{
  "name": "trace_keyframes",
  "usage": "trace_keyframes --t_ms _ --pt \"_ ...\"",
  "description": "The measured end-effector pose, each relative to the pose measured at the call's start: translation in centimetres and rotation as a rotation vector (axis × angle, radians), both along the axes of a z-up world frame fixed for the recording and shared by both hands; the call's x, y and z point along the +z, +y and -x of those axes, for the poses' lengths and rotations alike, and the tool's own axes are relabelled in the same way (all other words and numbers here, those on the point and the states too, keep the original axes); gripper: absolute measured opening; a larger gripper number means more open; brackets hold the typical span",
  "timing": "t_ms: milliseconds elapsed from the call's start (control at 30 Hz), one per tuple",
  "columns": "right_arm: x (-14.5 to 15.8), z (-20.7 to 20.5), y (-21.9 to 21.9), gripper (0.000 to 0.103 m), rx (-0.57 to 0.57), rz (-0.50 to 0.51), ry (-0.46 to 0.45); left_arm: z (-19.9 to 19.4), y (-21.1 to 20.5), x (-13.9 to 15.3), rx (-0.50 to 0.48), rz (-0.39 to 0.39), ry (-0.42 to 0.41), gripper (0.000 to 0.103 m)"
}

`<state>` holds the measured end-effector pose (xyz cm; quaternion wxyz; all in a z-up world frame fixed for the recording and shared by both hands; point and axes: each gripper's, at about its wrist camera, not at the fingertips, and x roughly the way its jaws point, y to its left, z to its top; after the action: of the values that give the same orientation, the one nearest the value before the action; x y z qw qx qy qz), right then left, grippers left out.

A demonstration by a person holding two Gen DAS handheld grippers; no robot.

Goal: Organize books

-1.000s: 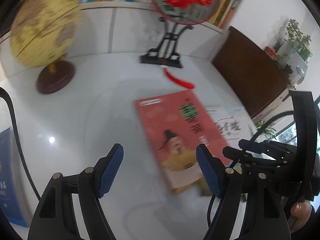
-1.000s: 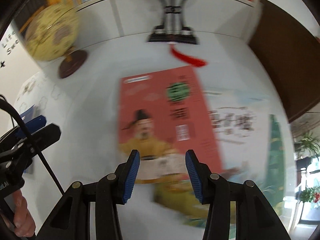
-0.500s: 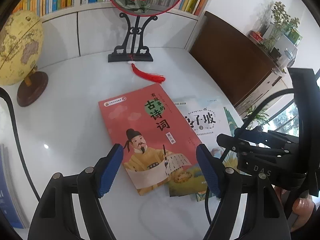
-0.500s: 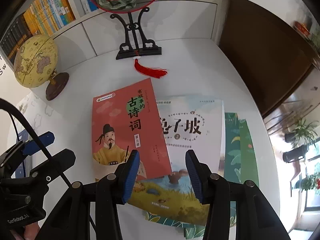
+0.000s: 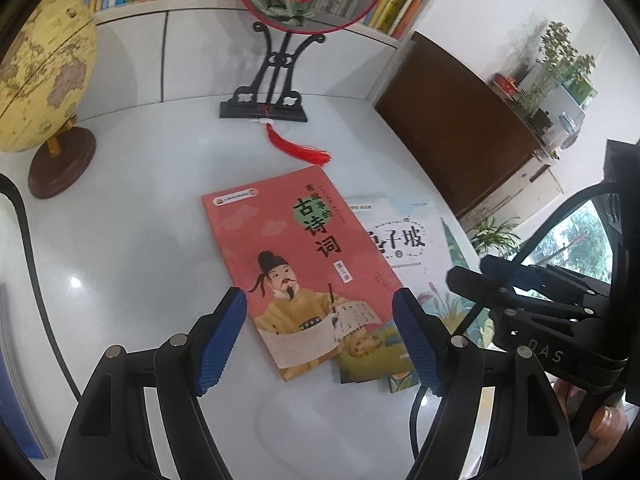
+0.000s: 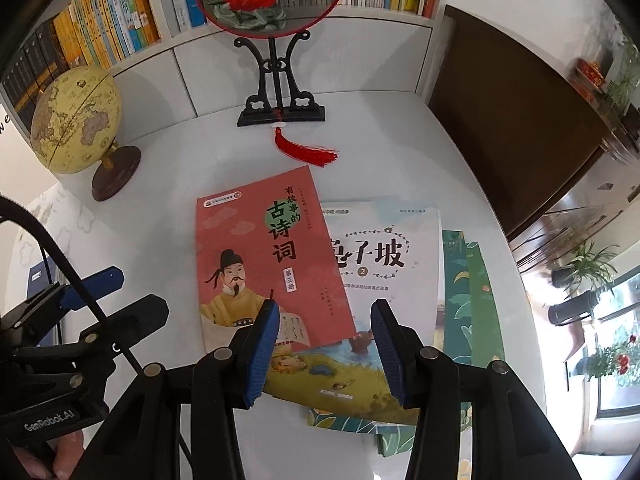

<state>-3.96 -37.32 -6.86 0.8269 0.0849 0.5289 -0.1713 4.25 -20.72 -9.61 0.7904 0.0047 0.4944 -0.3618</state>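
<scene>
A red book [image 5: 296, 264] with a robed man on its cover lies flat on the white table, also in the right wrist view [image 6: 260, 256]. It overlaps a pale book [image 6: 384, 272] [image 5: 404, 240], which lies on green books [image 6: 472, 288]. My left gripper [image 5: 320, 340] is open and empty, hovering above the red book's near edge. My right gripper [image 6: 324, 352] is open and empty above the near edges of the red and pale books. A blue book [image 5: 16, 400] lies at the far left.
A yellow globe [image 5: 40, 80] [image 6: 76, 120] stands at the back left. A round embroidered fan on a black stand [image 5: 276, 40] [image 6: 276, 40] with a red tassel [image 6: 308, 152] stands at the back. Bookshelves [image 6: 120, 12] line the wall. A brown cabinet [image 6: 512, 128] is at the right.
Both grippers have steadied after a blurred sweep; the view has shifted so the red book sits nearer the centre. Both grippers stay open and empty.
</scene>
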Motion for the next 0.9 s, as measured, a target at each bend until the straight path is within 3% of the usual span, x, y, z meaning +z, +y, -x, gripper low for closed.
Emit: trace_keyframes --t_ms 233,400,567,900 --pt "0.1 -0.7 -0.5 0.046 0.014 0.044 0.032 -0.3 -1.6 -0.8 0.010 -0.058 0.017 0.074" --pt "-0.1 -1.4 -1.4 0.046 0.042 0.030 0.033 -0.8 -2.1 -1.3 0.061 -0.052 0.066 0.074" --pt "0.3 -2.5 -2.1 0.046 0.077 0.007 0.009 -0.6 -2.2 -0.8 0.088 -0.088 0.027 0.074" --pt "1.9 -3.8 -2.5 0.046 0.117 0.015 -0.018 -0.8 -2.3 1.0 0.127 -0.084 -0.020 0.073"
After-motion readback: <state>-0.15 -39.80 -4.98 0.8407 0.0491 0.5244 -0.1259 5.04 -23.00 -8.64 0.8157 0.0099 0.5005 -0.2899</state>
